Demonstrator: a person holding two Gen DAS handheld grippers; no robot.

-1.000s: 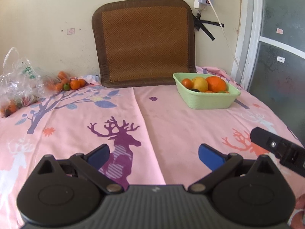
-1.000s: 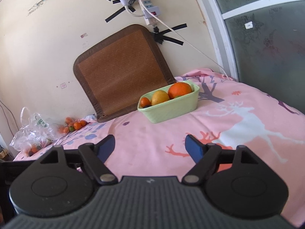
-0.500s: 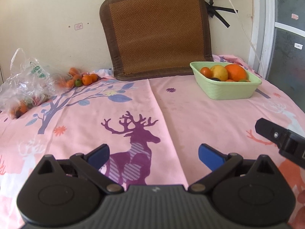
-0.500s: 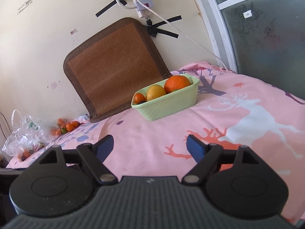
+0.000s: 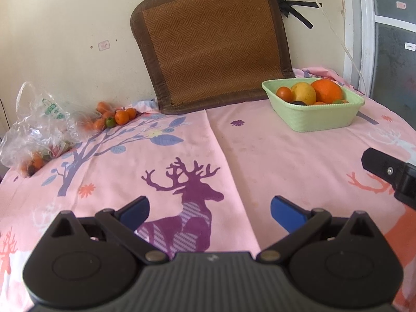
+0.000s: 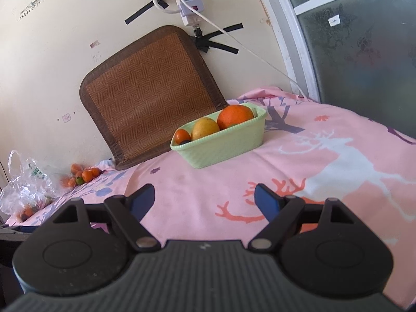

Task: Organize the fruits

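A light green basket [image 5: 319, 119] [image 6: 226, 148] stands at the back right of the pink cloth, holding a big orange [image 5: 327, 91] [image 6: 235, 116], a yellow mango [image 5: 303, 93] [image 6: 205, 129], a small tangerine [image 5: 284, 93] [image 6: 182, 136] and a dark fruit. Several small tangerines and one green fruit [image 5: 114, 117] [image 6: 84, 175] lie loose at the back left by the wall. My left gripper [image 5: 209, 208] is open and empty over the purple deer print. My right gripper [image 6: 205, 197] is open and empty, well short of the basket; part of it shows in the left wrist view [image 5: 390, 174].
A clear plastic bag [image 5: 39, 135] [image 6: 26, 189] with more small fruit lies at the far left edge. A brown woven mat [image 5: 213, 44] [image 6: 148, 93] leans against the wall behind. A white cable and power strip [image 6: 191, 10] hang on the wall. A glass door [image 6: 364, 39] stands right.
Both grippers have shifted a little; the left view has moved closer and turned left, so the basket sits further right. Both stay open and empty.
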